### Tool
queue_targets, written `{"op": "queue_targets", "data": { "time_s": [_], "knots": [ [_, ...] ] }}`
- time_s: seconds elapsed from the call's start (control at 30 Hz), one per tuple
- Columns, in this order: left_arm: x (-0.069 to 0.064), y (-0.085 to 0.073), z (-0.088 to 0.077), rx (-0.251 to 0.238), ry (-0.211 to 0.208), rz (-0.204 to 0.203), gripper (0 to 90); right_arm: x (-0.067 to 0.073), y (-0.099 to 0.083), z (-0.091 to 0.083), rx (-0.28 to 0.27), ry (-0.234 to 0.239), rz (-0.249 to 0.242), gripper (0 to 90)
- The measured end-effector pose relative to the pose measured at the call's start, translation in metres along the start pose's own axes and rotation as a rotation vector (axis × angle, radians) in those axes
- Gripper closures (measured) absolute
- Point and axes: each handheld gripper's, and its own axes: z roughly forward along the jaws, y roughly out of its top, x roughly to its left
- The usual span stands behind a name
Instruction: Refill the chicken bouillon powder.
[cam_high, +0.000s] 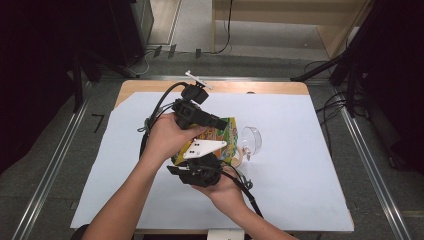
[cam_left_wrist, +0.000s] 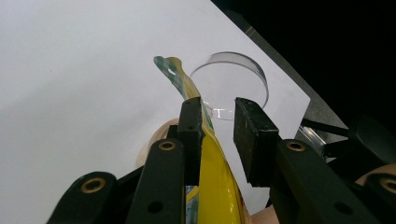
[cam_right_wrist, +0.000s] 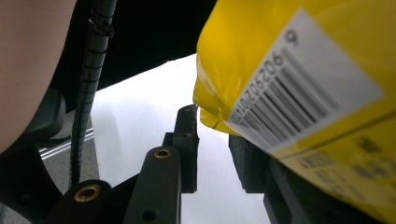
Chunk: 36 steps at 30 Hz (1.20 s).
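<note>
I see a glossy yellow plastic snack bag (cam_high: 227, 131) with a multicolour cartoon print, green-and-white checks on its top edge (cam_left_wrist: 166, 66), and a white barcode label (cam_right_wrist: 299, 77) with black bars and digits. Both grippers read matte black, left gripper (cam_left_wrist: 218, 122) and right gripper (cam_right_wrist: 212, 140) alike, with brass-coloured rivets on the arms, and the right one carries a white three-cornered plate (cam_high: 204, 148). Clear colourless plastic cup (cam_high: 252, 139) lies on a white sheet (cam_high: 300, 165) over a light tan wooden tabletop (cam_high: 235, 87); grey floor around.
</note>
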Motion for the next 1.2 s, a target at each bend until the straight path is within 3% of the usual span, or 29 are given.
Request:
{"op": "queue_targets", "data": {
  "time_s": [0.43,0.63,1.2],
  "knots": [
    [-0.0053,-0.0008,-0.0001,-0.005,0.008,0.019,72.8,0.0018,-0.0016,-0.0018,-0.008,-0.004,-0.004,73.6],
    [-0.0035,-0.0017,0.0040,0.015,0.006,0.012,72.5,0.0015,-0.0053,0.0007,-0.010,0.002,0.007,73.7],
    [-0.0041,-0.0011,0.0009,0.000,0.003,0.007,72.1,0.0020,-0.0027,-0.0024,-0.012,-0.002,0.023,77.3]
  ]
}}
